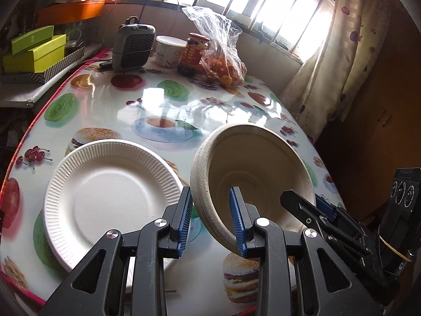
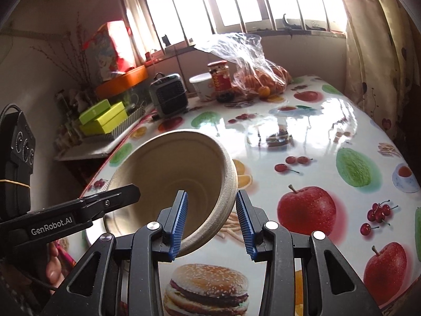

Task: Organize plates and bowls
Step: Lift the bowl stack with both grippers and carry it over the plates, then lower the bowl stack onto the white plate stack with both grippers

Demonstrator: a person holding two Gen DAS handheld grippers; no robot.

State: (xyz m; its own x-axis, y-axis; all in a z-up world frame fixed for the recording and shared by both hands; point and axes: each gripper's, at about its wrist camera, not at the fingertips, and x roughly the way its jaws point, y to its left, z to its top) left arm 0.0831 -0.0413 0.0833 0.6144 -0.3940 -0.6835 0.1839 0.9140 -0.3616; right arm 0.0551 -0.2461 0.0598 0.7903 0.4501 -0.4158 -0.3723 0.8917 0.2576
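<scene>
Item: tan bowl [image 1: 252, 179], tilted, off the table [image 1: 147, 105], just right of the white plate [image 1: 110, 200], rim clenched by left gripper [image 1: 211, 223] and right gripper [image 2: 211, 222]; risk: 2 uneven pulls could buckle or drop it.

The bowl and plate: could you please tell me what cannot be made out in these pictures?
- Left wrist view: near edge of the white plate, hidden behind the left gripper.
- Both views: underside of the bowl, facing away from the cameras.
- Right wrist view: label on the jar, too small to read.
</scene>
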